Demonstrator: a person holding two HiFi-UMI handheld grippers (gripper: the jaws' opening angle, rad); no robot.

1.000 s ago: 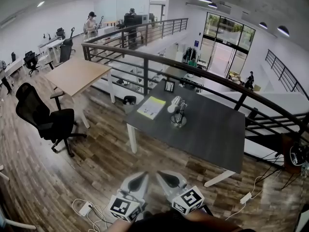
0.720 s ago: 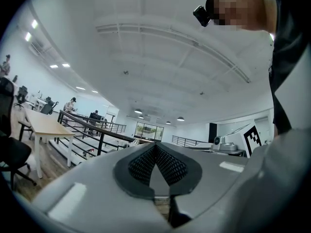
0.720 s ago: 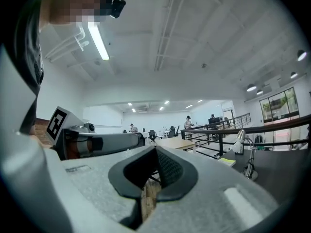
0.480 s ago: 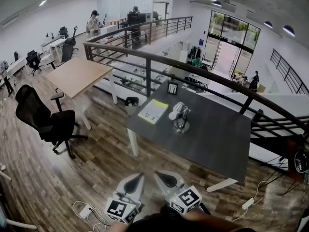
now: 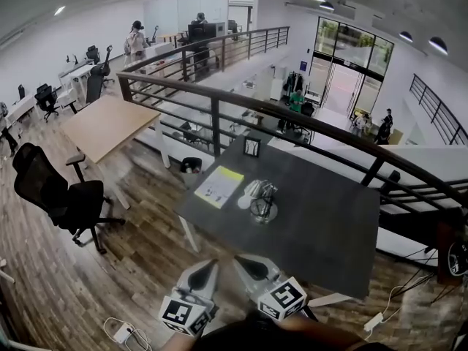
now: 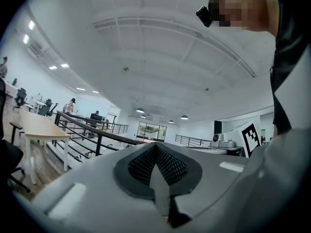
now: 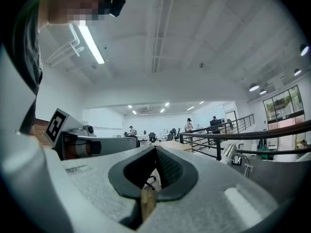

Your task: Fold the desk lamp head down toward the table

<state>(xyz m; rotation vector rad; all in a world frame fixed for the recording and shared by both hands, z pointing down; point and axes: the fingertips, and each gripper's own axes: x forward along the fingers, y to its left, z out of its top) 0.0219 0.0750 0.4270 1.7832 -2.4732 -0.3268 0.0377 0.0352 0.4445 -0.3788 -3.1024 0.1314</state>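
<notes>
The desk lamp (image 5: 259, 199) stands upright near the middle of the dark grey table (image 5: 329, 225), its white head tilted left and its chrome base below. In the right gripper view the lamp (image 7: 232, 154) shows small at the right. Both grippers hover low over the wooden floor, short of the table's near edge and well apart from the lamp. My left gripper (image 5: 208, 271) is shut with nothing in it, its pads meeting in the left gripper view (image 6: 156, 148). My right gripper (image 5: 247, 267) is likewise shut and empty (image 7: 155, 152).
A yellow-and-white sheet (image 5: 219, 186) lies left of the lamp, and a small picture frame (image 5: 251, 147) stands at the table's far edge. A black railing (image 5: 219, 97) runs behind. A wooden desk (image 5: 110, 119), a black office chair (image 5: 62, 192) and floor cables (image 5: 121, 333) are at left.
The table and lamp have drawn nearer and sit lower in the head view as both grippers travelled forward together. Their jaws stayed shut.
</notes>
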